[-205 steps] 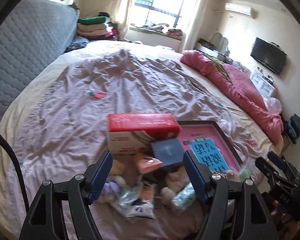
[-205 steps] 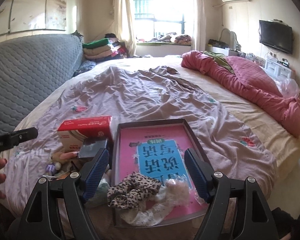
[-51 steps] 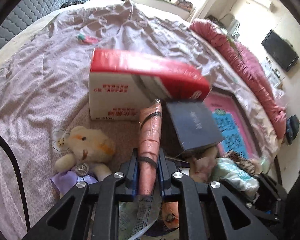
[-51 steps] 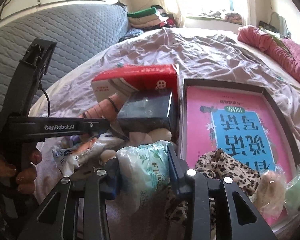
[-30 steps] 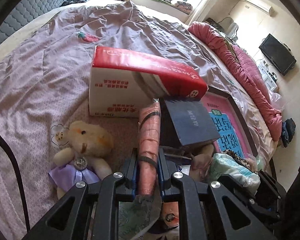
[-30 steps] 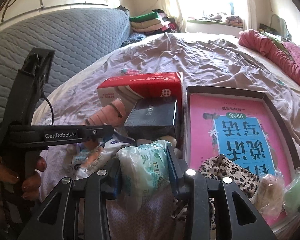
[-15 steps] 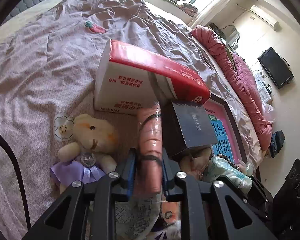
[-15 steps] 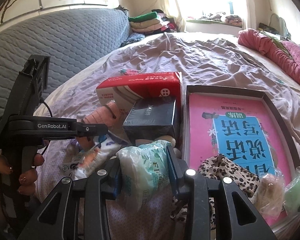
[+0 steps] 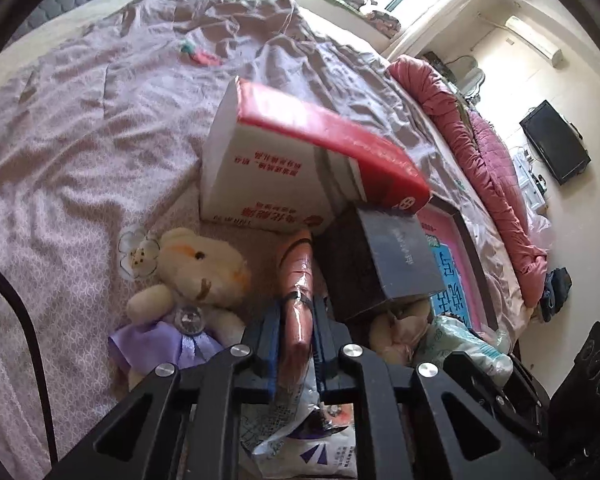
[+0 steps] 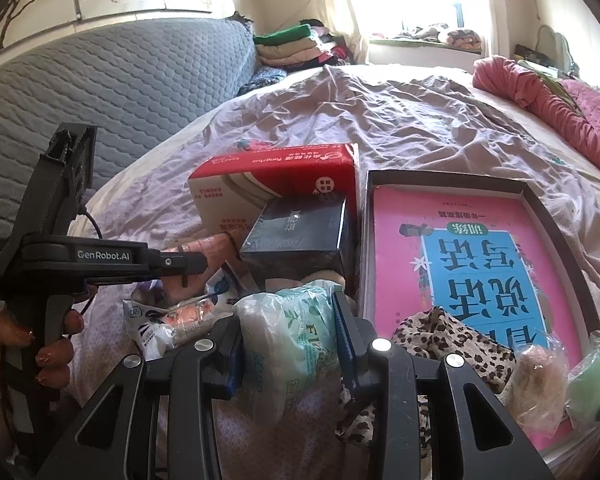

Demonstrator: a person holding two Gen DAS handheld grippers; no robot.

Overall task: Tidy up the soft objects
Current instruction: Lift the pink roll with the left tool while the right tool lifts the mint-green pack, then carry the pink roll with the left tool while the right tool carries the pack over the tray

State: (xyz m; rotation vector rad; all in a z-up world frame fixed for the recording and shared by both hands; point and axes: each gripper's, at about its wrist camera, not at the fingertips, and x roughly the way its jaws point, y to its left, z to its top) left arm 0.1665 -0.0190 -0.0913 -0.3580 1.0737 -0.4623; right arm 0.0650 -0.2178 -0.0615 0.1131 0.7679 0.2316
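My left gripper (image 9: 296,312) is shut on a pink wrapped roll (image 9: 297,280) with black bands, held just above the bed beside the dark box (image 9: 384,256). It also shows in the right wrist view (image 10: 204,248). My right gripper (image 10: 288,320) is shut on a pale green tissue pack (image 10: 288,328), left of the dark-rimmed tray (image 10: 444,178). The tray holds a pink and blue book (image 10: 476,260), a leopard-print scrunchie (image 10: 452,340) and bagged soft items (image 10: 540,372). A cream plush bear (image 9: 192,280) in a purple dress lies left of my left gripper.
A red and white tissue box (image 9: 292,168) stands behind the dark box. Plastic packets (image 10: 160,320) lie under my left gripper. A rolled pink quilt (image 9: 480,132) lines the bed's right side. A grey quilted headboard (image 10: 100,88) stands at left.
My left gripper has tilted and shifted a little left with the roll, so the bear and tissue box sit more central. My right gripper holds the tissue pack nearly still.
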